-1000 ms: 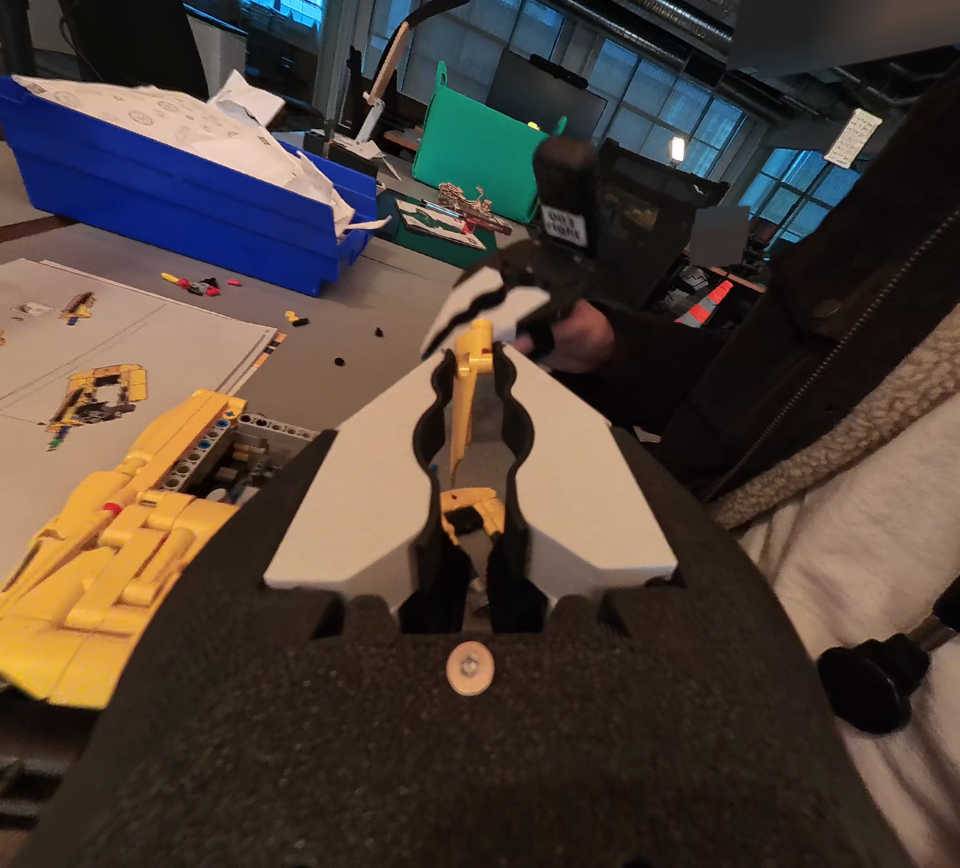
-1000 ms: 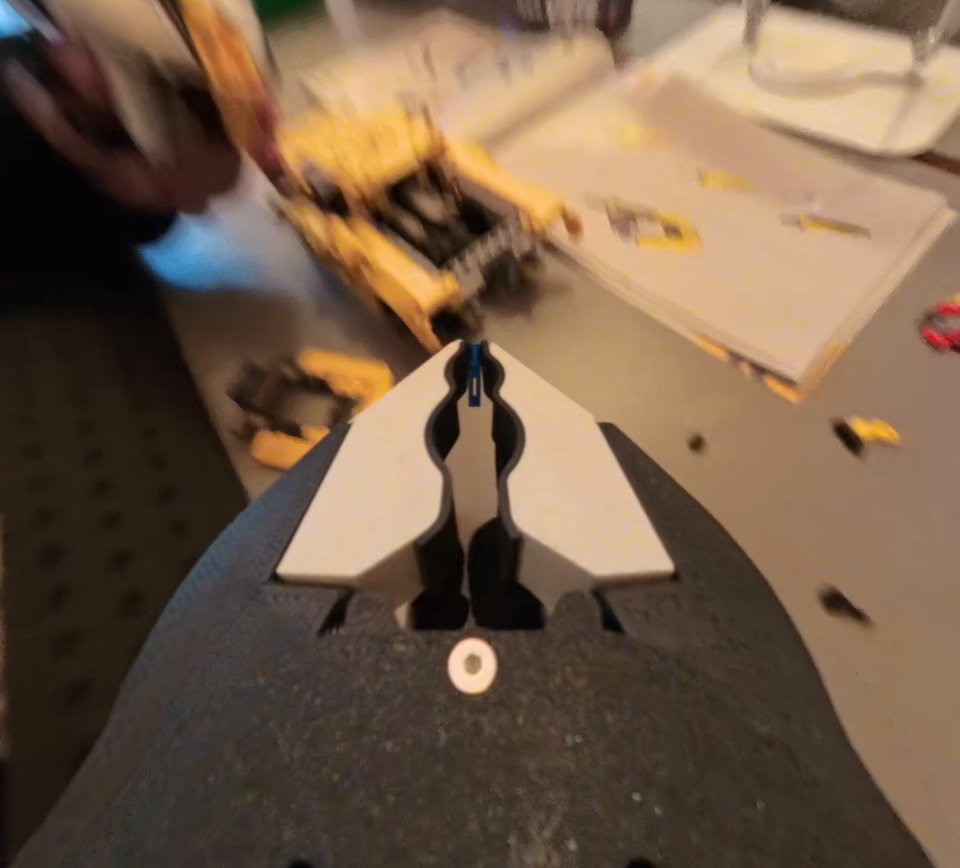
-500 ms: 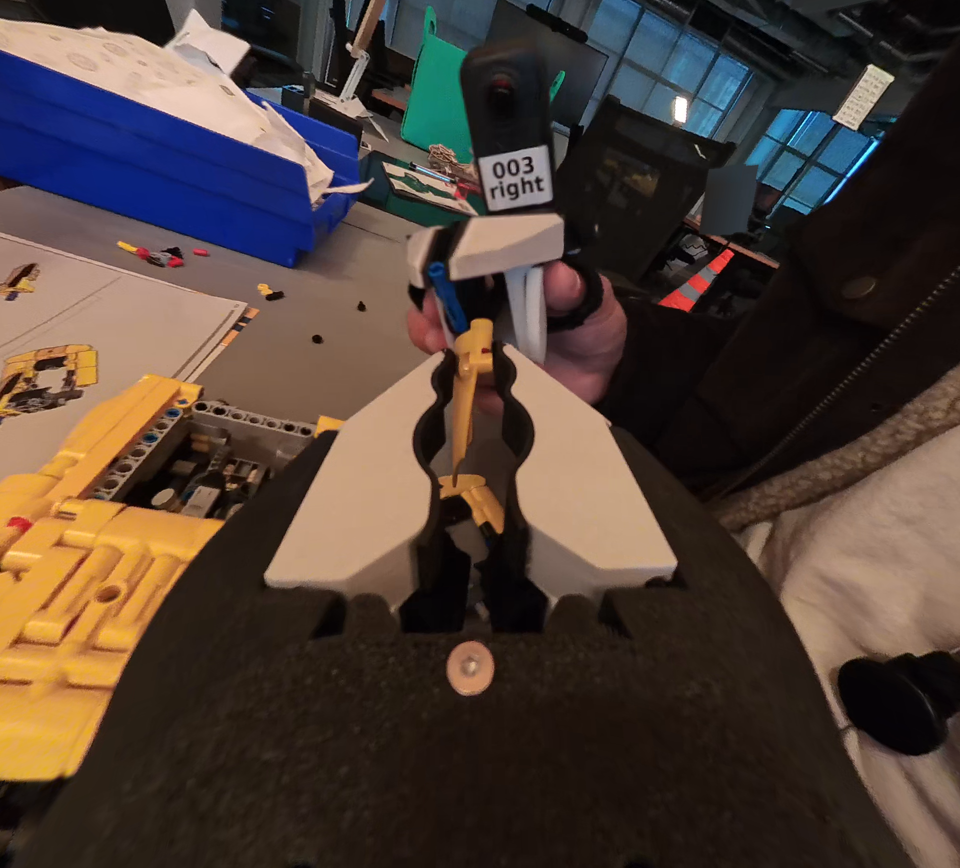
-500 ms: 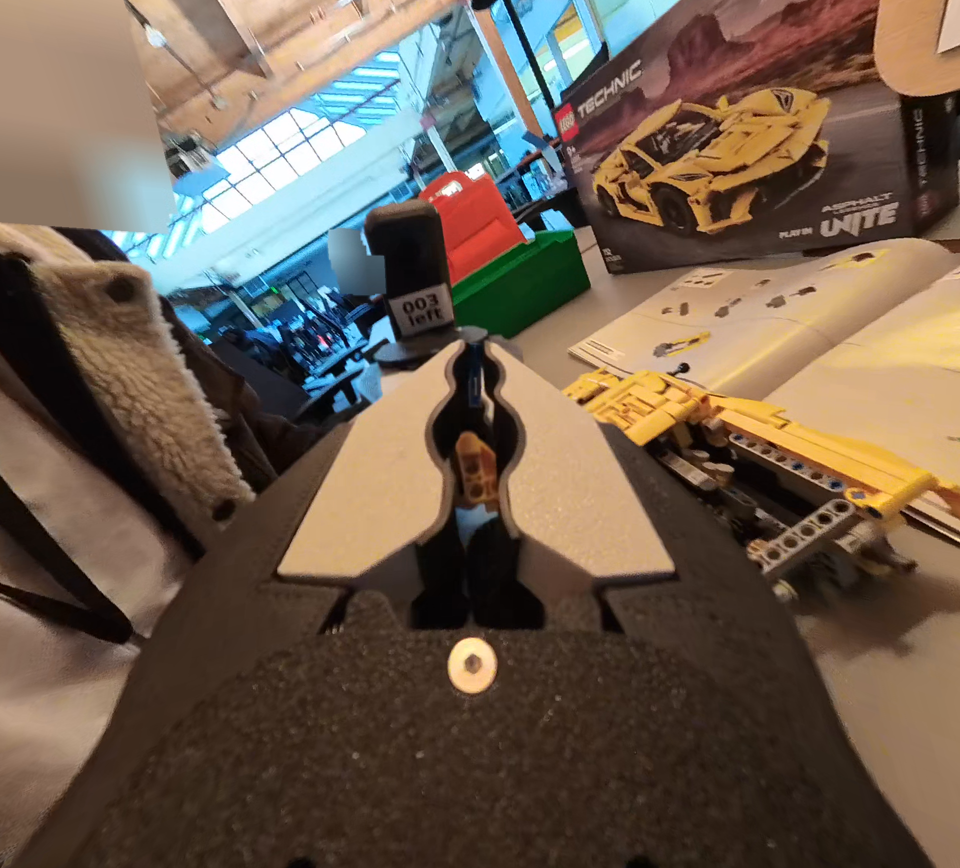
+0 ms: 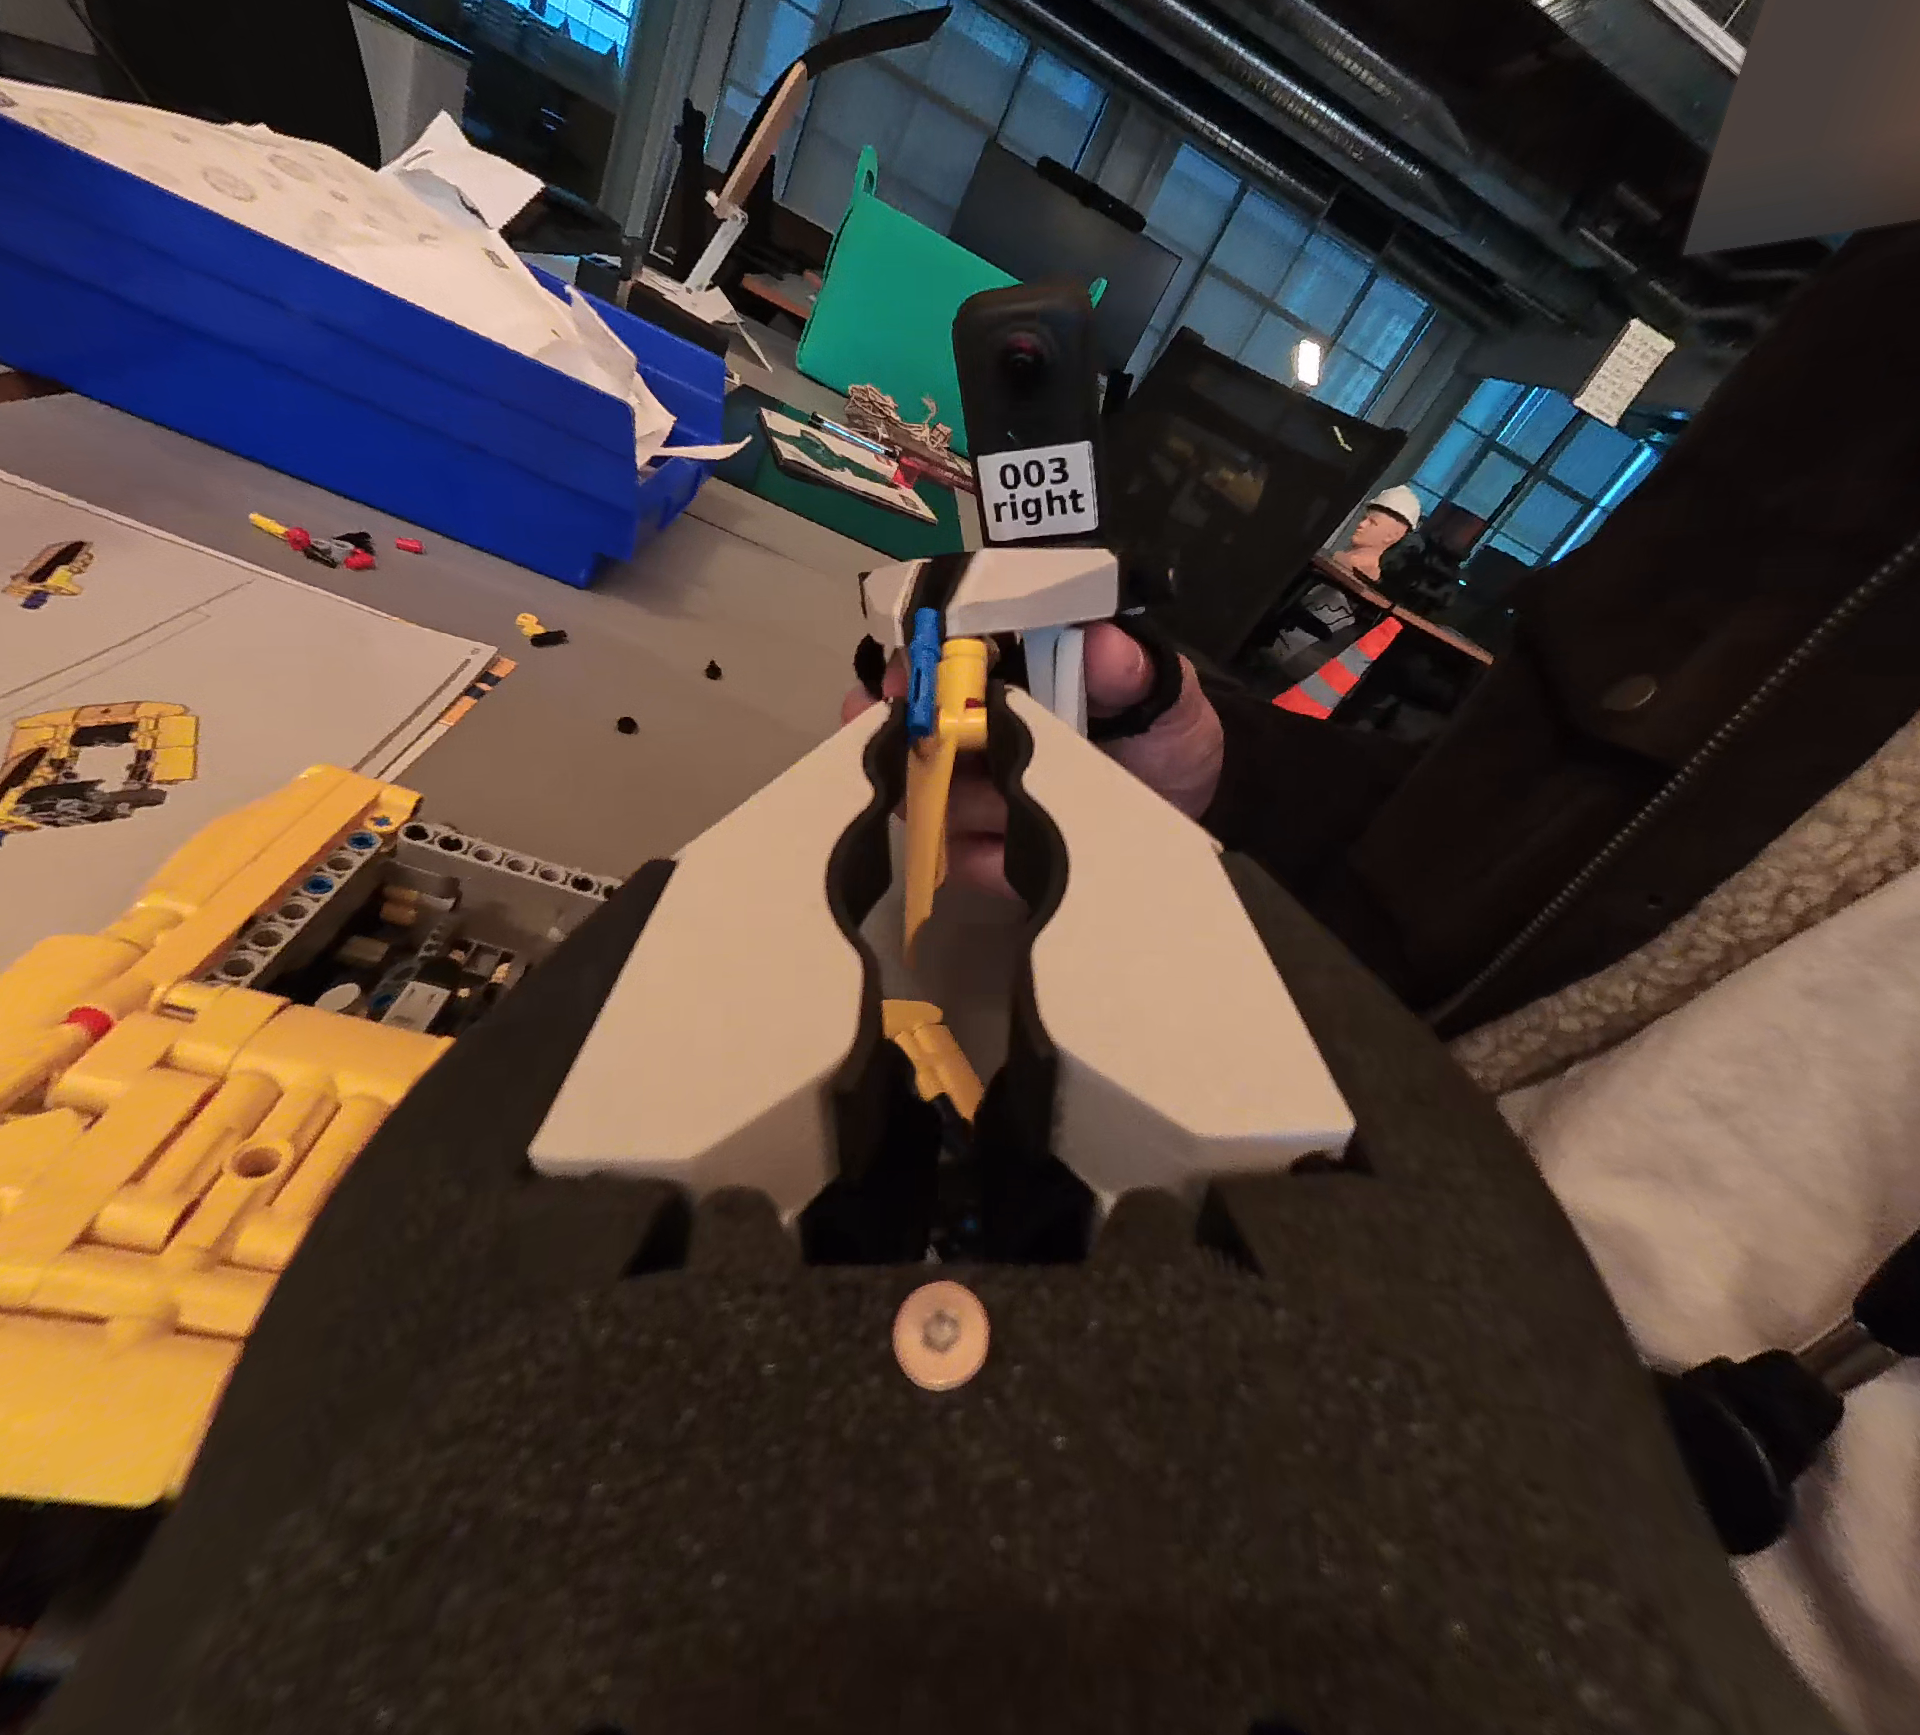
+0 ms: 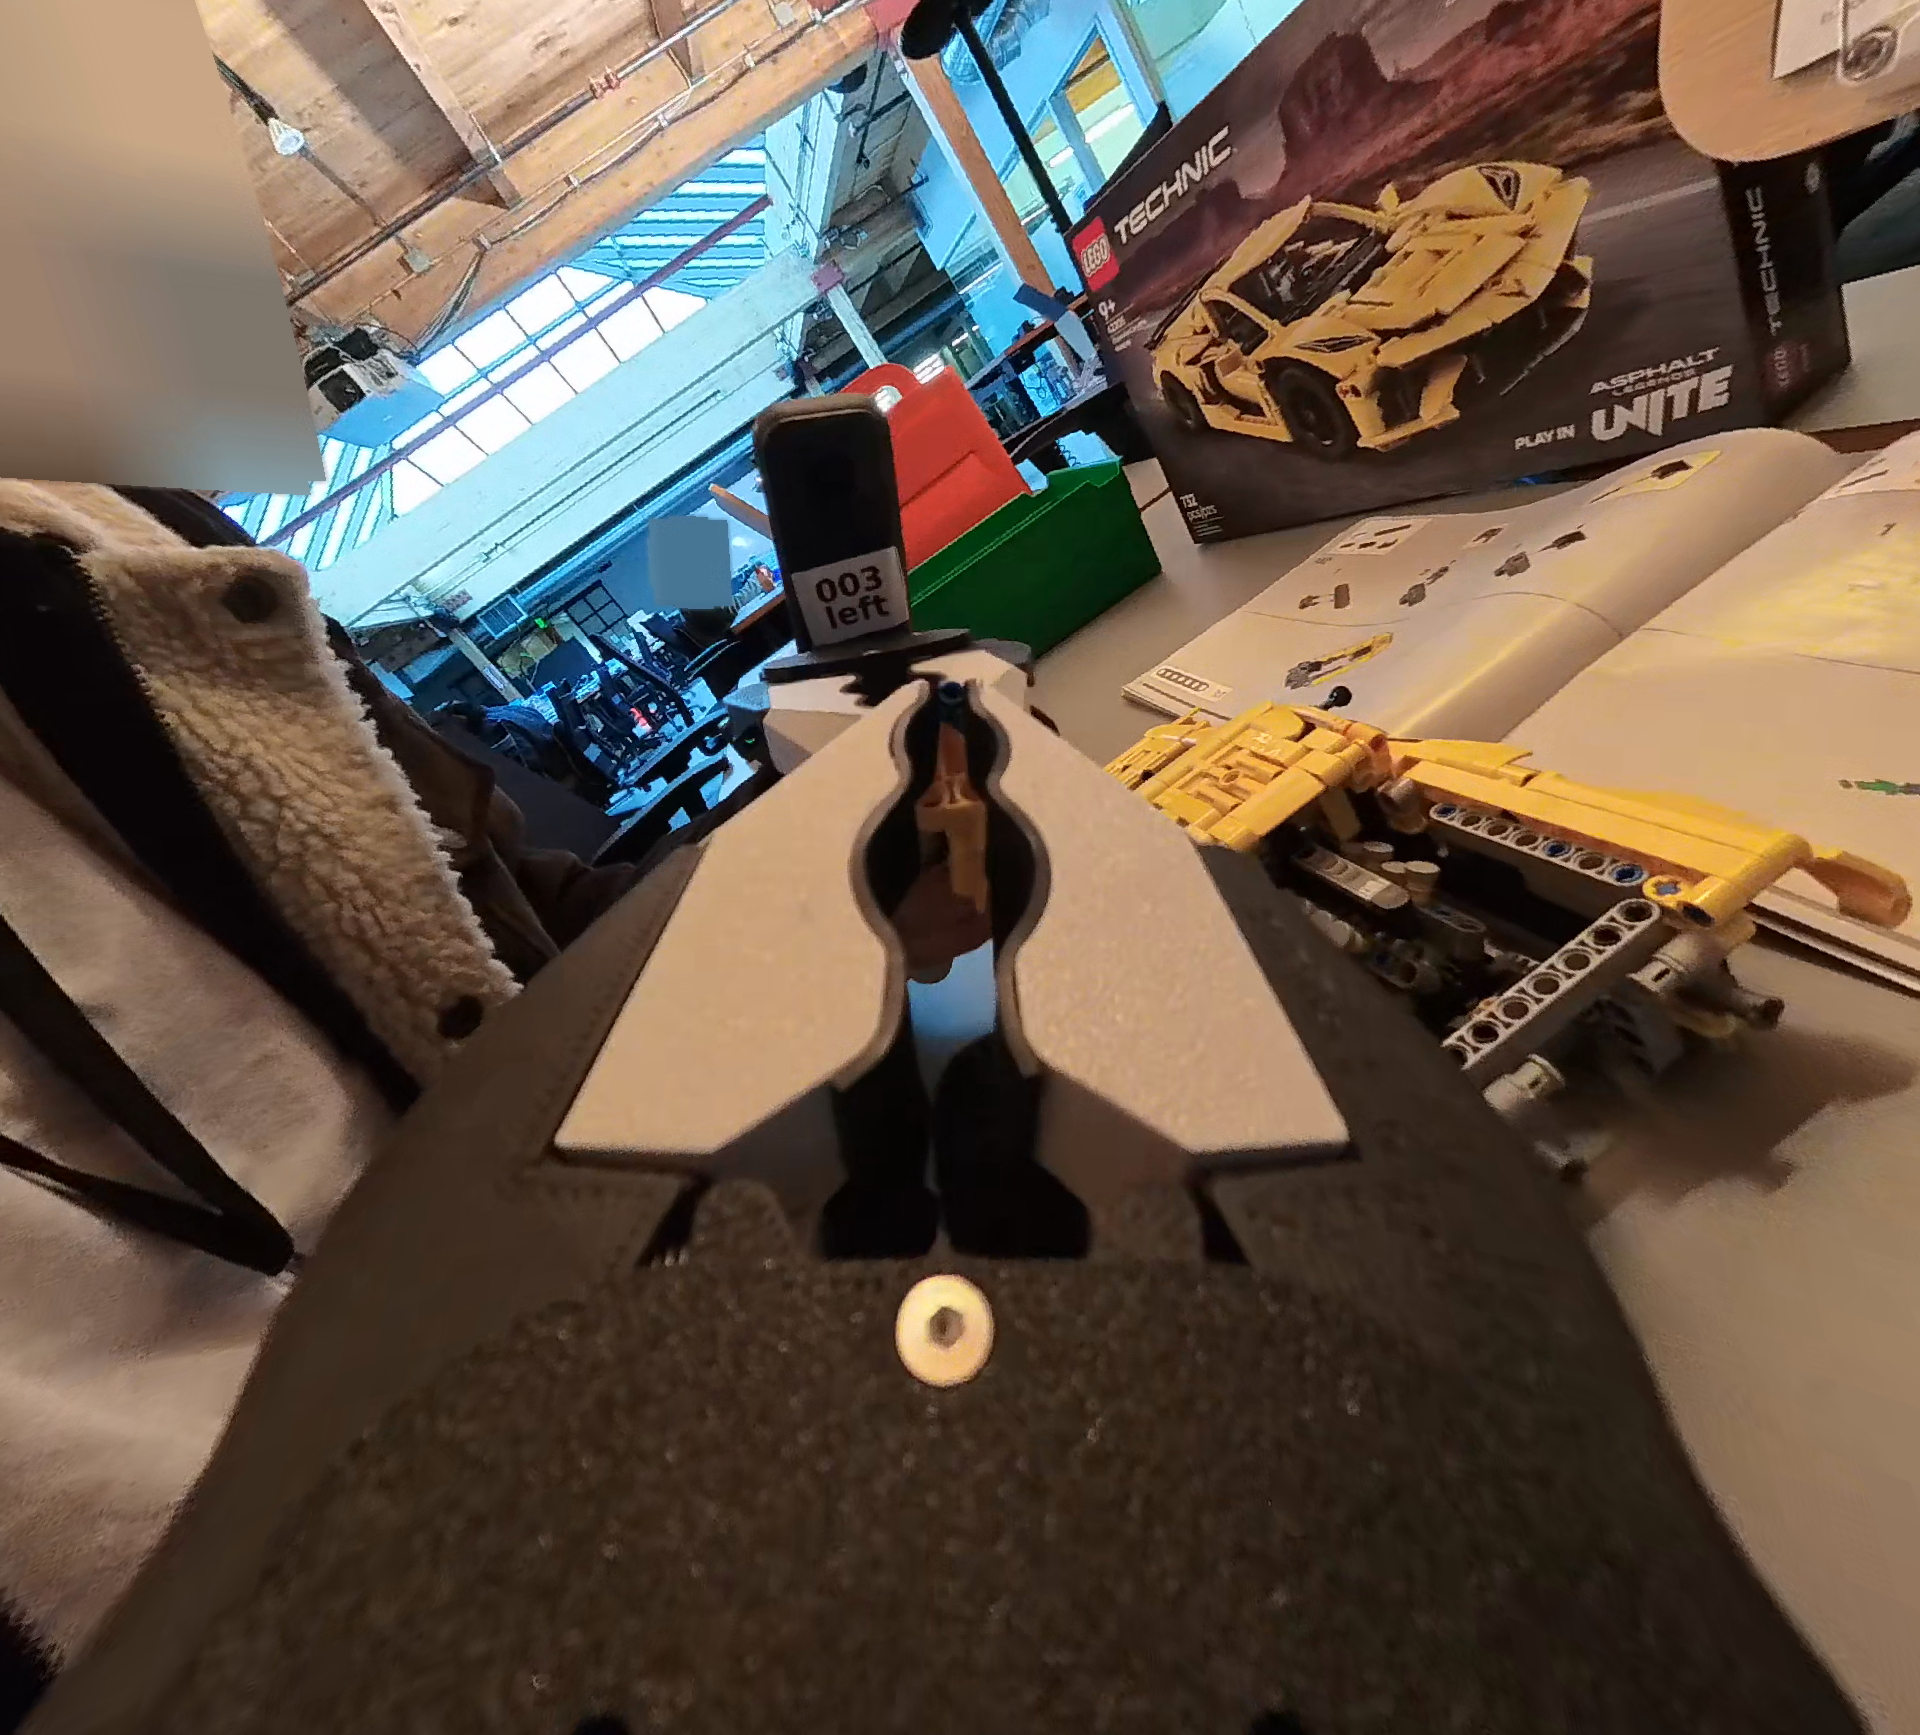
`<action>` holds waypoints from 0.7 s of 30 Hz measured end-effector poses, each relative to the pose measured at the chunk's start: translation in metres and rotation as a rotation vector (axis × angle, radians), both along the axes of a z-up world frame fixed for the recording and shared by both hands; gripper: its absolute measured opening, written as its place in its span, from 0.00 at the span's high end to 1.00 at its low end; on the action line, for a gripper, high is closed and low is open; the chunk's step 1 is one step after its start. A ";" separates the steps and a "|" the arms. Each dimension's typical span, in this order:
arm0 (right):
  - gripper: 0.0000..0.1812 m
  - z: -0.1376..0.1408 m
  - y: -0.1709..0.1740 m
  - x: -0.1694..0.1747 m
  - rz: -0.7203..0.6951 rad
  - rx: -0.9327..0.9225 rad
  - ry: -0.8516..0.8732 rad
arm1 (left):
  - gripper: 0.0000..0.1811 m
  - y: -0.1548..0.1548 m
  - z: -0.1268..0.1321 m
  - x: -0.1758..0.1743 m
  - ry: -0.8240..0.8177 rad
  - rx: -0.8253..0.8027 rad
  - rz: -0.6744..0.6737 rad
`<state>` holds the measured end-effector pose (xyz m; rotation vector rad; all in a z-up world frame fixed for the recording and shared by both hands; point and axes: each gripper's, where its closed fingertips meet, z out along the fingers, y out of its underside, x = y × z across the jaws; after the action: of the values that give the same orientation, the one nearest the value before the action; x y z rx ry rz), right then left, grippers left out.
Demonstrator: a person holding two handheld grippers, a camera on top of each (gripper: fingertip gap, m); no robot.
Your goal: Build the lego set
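In the left wrist view my left gripper (image 5: 945, 714) is shut on a long yellow lego piece (image 5: 930, 838), held upright in the air. My right gripper (image 5: 930, 620) faces it tip to tip and is shut on a small blue pin (image 5: 921, 672). The pin touches the top of the yellow piece. In the right wrist view my right gripper (image 6: 949, 696) pinches the blue pin at its tips, and the yellow piece (image 6: 951, 838) shows through the gap behind. The part-built yellow car (image 5: 208, 1093) lies on the table at the left.
The car also shows in the right wrist view (image 6: 1455, 833), in front of the open instruction booklet (image 6: 1558, 605) and the set's box (image 6: 1455, 283). A blue bin (image 5: 312, 355) with paper stands at the back left. Loose small pieces (image 5: 332, 542) lie near it. A person's jacket (image 5: 1662, 646) is at the right. Only a small space, under 4 cm, lies between the two pairs of fingers.
My right gripper swung up from the table with the blue pin and came tip to tip with the left gripper. The pin now touches the yellow piece.
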<state>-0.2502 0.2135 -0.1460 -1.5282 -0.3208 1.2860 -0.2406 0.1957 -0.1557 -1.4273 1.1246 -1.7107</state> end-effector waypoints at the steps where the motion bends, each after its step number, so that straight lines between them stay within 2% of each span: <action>1: 0.98 0.000 0.000 0.002 -0.004 -0.004 0.003 | 0.92 0.000 0.000 0.000 0.001 0.001 0.000; 4: 0.98 0.001 -0.001 0.013 -0.024 -0.005 0.006 | 0.92 0.000 -0.002 -0.001 0.010 0.007 -0.001; 6: 0.98 -0.004 0.000 0.032 -0.069 0.003 -0.087 | 0.92 0.001 -0.006 0.000 0.030 0.018 0.004; 8: 0.98 -0.021 0.002 0.066 -0.158 0.003 -0.297 | 0.92 0.001 -0.009 0.000 0.045 0.029 0.004; 10: 0.98 -0.052 0.002 0.112 -0.257 -0.019 -0.595 | 0.92 0.002 -0.008 -0.001 0.047 0.034 0.009; 12: 0.98 -0.082 -0.009 0.151 -0.286 -0.080 -0.811 | 0.92 0.002 -0.004 -0.002 0.028 0.028 0.005; 16: 0.98 -0.111 -0.033 0.192 -0.288 -0.203 -0.931 | 0.92 0.002 -0.004 -0.002 0.024 0.023 0.006; 21: 0.98 -0.132 -0.049 0.207 -0.279 -0.255 -1.021 | 0.92 0.002 -0.006 -0.001 0.034 0.022 0.003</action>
<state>-0.0428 0.1645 -0.2779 -2.2743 -0.5668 0.2449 -0.2412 0.1974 -0.1621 -1.4483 1.1551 -1.6725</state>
